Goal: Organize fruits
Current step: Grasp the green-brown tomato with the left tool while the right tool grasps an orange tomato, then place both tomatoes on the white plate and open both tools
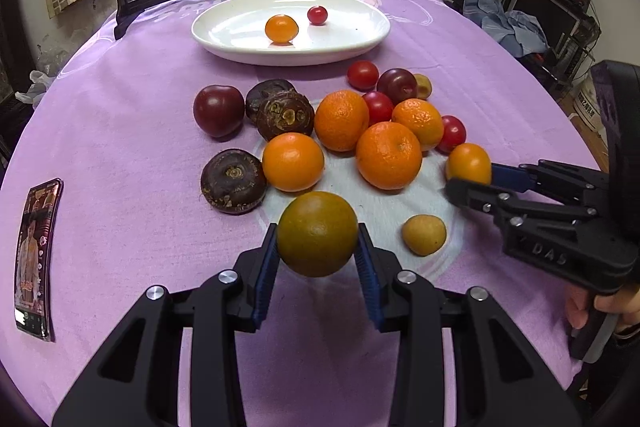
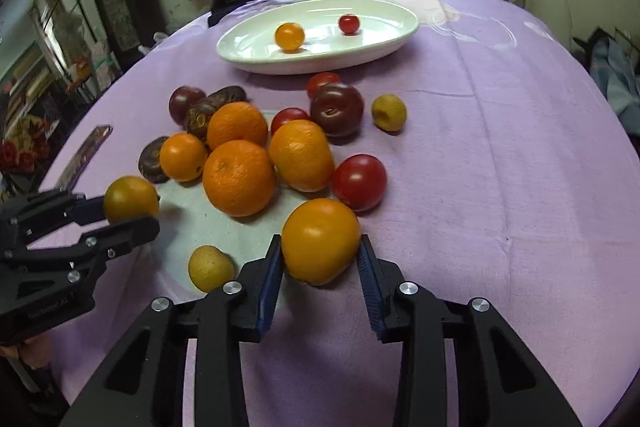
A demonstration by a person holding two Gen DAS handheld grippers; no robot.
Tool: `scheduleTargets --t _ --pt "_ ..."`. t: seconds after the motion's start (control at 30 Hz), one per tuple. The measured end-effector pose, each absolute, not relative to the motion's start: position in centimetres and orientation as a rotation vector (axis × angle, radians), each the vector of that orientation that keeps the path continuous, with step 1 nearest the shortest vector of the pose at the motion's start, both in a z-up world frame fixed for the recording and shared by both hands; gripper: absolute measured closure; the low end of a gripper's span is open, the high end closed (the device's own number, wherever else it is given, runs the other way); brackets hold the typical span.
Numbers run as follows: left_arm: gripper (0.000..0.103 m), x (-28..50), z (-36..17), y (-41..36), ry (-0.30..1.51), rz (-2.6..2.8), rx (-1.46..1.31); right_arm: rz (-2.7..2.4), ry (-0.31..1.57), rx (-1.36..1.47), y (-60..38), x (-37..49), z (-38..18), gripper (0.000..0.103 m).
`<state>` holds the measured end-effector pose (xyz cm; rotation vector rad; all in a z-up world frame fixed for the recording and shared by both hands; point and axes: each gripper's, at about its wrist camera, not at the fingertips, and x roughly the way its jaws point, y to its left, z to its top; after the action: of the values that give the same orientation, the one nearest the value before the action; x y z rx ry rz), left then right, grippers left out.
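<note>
Purple tablecloth [image 1: 120,147], left wrist view: left gripper [image 1: 318,251] pinches greenish-orange fruit [image 1: 317,233] between its pads, round skin may slip; right wrist view: right gripper [image 2: 320,255] clamps orange fruit [image 2: 320,241], whose lift may nudge the red tomato [image 2: 359,182] just beyond the jaws.

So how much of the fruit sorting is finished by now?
Barely started. The white oval plate holds only a small orange fruit and a cherry tomato. The left gripper grips a greenish-orange fruit, the right gripper an orange one. The pile on the purple tablecloth remains.
</note>
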<state>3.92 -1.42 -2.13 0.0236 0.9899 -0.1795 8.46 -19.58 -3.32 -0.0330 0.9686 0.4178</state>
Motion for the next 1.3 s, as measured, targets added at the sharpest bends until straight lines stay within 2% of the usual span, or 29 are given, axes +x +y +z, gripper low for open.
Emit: scheduleTargets --t 0.2,0.4,0.67,0.97,1.03,1.1,1.17,1.23,1.3 --pt "0.067 5.5 0.9 -1.0 0.930 -0.194 0.073 0.444 0.833 -0.046 -20.6 8.0 1.1 0.066" --pt "0.067 11.6 3.1 -0.3 0.901 -0.127 0.081 0.464 0.742 -0.089 -18.7 12.9 4.1 0.066" --pt "0.067 22.3 0.7 1.3 0.988 -0.023 0.042 0.458 0.832 -0.161 -13.9 21.5 1.1 0.066" --pt "0.066 27.0 -2.4 1.2 1.032 -0.006 0.037 0.434 0.897 -0.159 -12.6 25.1 -1.6 0.065" --pt "0.059 27.2 -2.7 0.9 1.033 -0.010 0.034 0.432 0.895 -0.151 -12.8 25.1 -1.6 0.062" --pt "0.037 26.5 -2.0 0.6 1.002 -0.004 0.050 0.434 0.884 -0.148 -13.1 24.6 -1.1 0.056" --pt "0.031 25.3 -0.9 0.2 0.958 0.005 0.076 0.442 0.873 -0.150 -13.5 23.9 -0.6 0.054" --pt "0.030 24.0 0.1 -0.2 0.926 -0.011 0.093 0.442 0.865 -0.151 -14.0 22.9 -0.3 0.052" --pt "0.025 22.5 0.9 -0.1 0.912 -0.006 0.093 0.454 0.867 -0.140 -14.8 21.6 0.0 0.052"
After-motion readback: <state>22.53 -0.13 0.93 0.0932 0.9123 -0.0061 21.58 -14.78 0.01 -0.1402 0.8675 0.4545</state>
